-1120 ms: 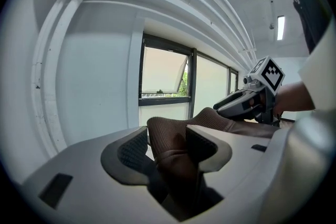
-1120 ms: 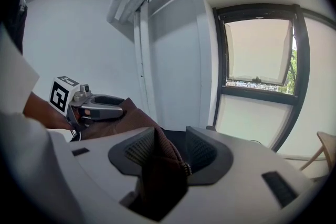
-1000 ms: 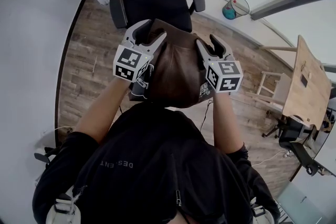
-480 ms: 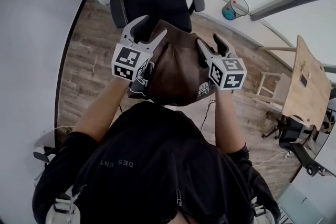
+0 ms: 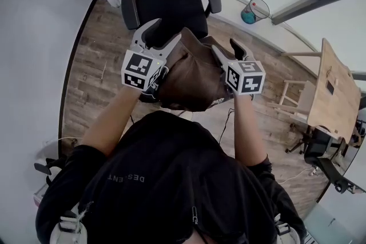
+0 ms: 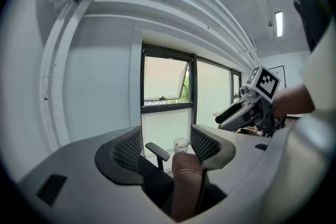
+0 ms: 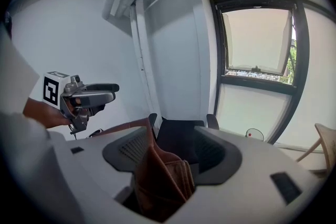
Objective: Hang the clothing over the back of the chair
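The left claw and right claw have just been opening and stand wide, with the brown jacket loose between each. The jacket appears draped over the back of the chair, so the claws are likely letting go.

- The person's black top carries pale capital letters that read "DES ENT".
- A gap stands between the "S" and the "E"; whether a letter sits there cannot be told.
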`<action>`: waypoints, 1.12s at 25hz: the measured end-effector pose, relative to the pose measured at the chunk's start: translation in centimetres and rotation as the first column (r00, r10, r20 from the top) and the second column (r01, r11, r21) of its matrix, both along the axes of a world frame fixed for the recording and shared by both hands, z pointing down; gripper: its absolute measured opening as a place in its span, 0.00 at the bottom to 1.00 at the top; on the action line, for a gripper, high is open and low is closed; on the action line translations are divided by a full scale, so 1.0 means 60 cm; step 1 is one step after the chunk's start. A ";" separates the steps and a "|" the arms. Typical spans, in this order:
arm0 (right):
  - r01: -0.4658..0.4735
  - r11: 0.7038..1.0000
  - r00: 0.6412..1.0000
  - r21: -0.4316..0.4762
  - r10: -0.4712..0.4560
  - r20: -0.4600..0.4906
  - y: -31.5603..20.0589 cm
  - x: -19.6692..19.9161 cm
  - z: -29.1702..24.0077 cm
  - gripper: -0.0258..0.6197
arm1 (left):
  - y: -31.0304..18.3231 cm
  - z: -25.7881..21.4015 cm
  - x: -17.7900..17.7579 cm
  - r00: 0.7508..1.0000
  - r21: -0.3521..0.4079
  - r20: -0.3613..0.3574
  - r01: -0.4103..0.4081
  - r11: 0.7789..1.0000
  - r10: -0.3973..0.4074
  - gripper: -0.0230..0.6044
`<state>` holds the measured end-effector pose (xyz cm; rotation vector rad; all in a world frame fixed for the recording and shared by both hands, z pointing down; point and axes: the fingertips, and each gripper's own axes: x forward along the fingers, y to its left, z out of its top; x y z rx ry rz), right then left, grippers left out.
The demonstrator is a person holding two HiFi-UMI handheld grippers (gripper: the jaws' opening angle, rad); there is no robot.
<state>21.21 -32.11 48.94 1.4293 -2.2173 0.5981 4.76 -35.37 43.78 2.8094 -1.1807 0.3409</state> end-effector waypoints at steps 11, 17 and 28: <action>0.035 0.996 0.999 0.082 -0.038 0.030 0.054 -0.015 -0.041 0.48 | 0.067 -0.025 -0.008 1.000 0.036 -0.006 0.022 0.999 -0.022 0.49; 0.073 0.980 0.995 0.186 -0.085 0.059 0.106 -0.028 -0.095 0.47 | 0.127 -0.076 -0.003 0.999 0.089 -0.034 0.022 0.996 -0.019 0.49; 0.131 0.893 0.978 0.430 -0.188 0.092 0.238 -0.047 -0.229 0.37 | 0.266 -0.183 0.022 0.992 0.189 -0.112 -0.029 0.982 0.051 0.43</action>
